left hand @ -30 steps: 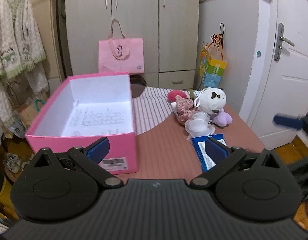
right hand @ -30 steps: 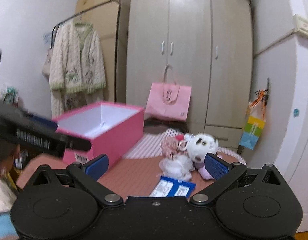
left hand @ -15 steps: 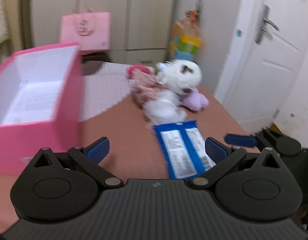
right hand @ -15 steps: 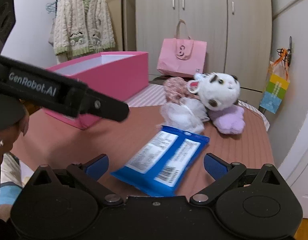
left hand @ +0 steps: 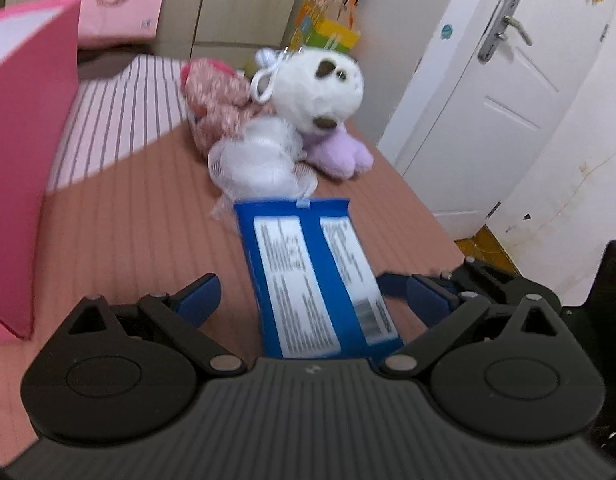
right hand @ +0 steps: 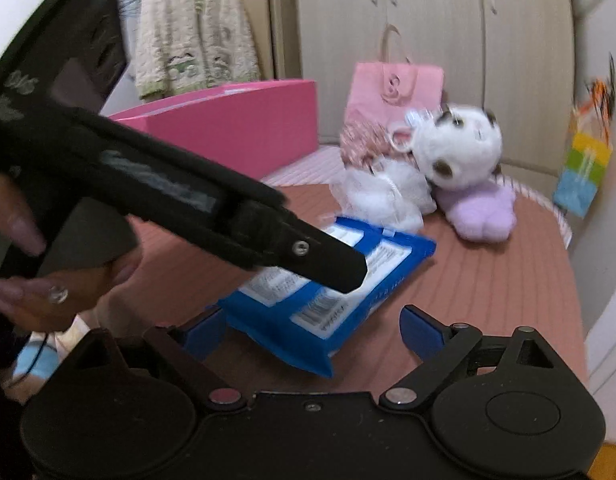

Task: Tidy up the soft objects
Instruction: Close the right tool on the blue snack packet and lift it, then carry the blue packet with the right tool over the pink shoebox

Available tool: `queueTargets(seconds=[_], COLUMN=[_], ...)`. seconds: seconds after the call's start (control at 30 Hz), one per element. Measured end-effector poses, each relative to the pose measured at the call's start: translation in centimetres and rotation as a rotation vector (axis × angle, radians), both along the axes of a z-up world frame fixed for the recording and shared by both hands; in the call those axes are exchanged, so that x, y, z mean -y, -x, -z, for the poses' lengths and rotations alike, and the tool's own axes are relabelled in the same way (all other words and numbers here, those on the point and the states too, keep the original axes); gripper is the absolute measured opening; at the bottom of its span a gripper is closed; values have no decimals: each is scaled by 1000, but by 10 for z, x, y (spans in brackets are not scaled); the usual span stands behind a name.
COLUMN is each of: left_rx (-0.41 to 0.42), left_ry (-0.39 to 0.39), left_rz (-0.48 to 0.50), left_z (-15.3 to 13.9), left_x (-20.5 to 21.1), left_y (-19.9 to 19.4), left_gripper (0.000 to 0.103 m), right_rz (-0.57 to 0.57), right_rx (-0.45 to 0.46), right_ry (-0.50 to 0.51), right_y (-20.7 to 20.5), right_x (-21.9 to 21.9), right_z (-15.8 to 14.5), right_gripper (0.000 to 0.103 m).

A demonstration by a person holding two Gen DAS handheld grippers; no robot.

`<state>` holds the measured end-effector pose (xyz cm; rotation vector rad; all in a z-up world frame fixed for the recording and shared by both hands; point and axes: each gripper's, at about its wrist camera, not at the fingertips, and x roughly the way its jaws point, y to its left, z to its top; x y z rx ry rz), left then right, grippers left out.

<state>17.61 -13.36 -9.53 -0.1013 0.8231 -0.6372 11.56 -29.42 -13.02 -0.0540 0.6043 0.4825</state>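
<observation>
A blue pack of wipes (left hand: 312, 276) lies flat on the brown table. My left gripper (left hand: 314, 294) straddles its near end, jaws closing, with gaps between pads and pack. My right gripper (right hand: 312, 330) comes at the same blue pack (right hand: 332, 292) from the other side. Its jaws are also closing and its pads are off the pack. One black finger (right hand: 328, 264) of the left gripper crosses above the pack. Behind it sit a white plush dog (left hand: 316, 84), a white mesh pouf (left hand: 256, 160) and a pink floral soft toy (left hand: 224, 104). The open pink box (left hand: 24, 160) stands on the left.
A striped pink cloth (left hand: 120, 112) covers the table's far part. The table edge (left hand: 428, 216) drops off on the right towards a white door (left hand: 500, 92). A pink tote bag (right hand: 392, 88) and wardrobe (right hand: 428, 20) stand behind. A hand (right hand: 48, 300) holds the left gripper.
Both grippers have come down and forward onto the blue pack, which now lies between each pair of fingers. The left view has swung right, away from the pink box.
</observation>
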Motion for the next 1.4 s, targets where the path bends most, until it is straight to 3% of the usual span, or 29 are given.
queueTargets(seconds=[0.07, 0.2, 0.3, 0.37, 0.57, 0.83, 1.1, 1.4], left_rx=[18, 49, 50, 64, 41, 30, 7, -20], left_ry=[-19, -36, -22, -31, -4, -98, -126, -97], left_rz=[0, -4, 8, 13, 25, 70, 70, 7], left_z=[3, 5, 4, 4, 2, -6, -29, -58], left_x=[3, 5, 4, 5, 2, 5, -17, -58], left_y=[3, 6, 8, 11, 14, 20, 34, 61], left_gripper=[94, 74, 64, 62, 62, 60, 61, 61], right_rz=[13, 7, -23, -25, -12, 57, 21, -53], right_rx=[31, 68, 88, 104, 102, 51, 1, -21], right_ry=[9, 8, -13, -6, -13, -48, -43, 9], right_y=[1, 5, 8, 10, 12, 3, 11, 31], right_x=[-3, -6, -5, -8, -12, -18, -37, -72], right_z=[4, 7, 8, 8, 7, 1, -20, -58], right_gripper=[98, 97, 82, 81, 70, 64, 62, 62])
